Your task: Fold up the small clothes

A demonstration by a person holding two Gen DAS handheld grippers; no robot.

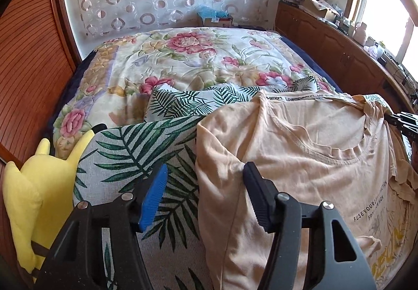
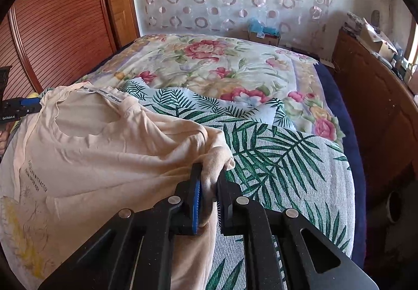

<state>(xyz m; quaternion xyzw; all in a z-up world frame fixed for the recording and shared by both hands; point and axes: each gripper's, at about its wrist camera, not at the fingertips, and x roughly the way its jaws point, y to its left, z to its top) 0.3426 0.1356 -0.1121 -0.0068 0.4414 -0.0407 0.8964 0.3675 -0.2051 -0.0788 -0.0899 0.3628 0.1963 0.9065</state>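
Note:
A peach t-shirt (image 1: 300,149) with dark lettering lies front-up on a palm-leaf print cloth (image 1: 135,149) on the bed. In the left wrist view, my left gripper (image 1: 206,167) is open and straddles the shirt's left side edge. The black finger (image 1: 257,193) is over the shirt and the blue pad (image 1: 154,193) over the leaf cloth, neither pressing. My right gripper (image 2: 209,190) is shut on a bunched fold of the t-shirt (image 2: 104,149) at its right shoulder or sleeve. Each gripper also shows at the frame edge of the other view: the right gripper (image 1: 401,121), the left gripper (image 2: 23,107).
A floral quilt (image 1: 183,60) covers the bed beyond the shirt. A yellow plush toy (image 1: 34,185) sits at the near left. A slatted wooden door (image 2: 60,23) stands to the left, and a cluttered wooden cabinet (image 1: 339,39) runs under the window on the right.

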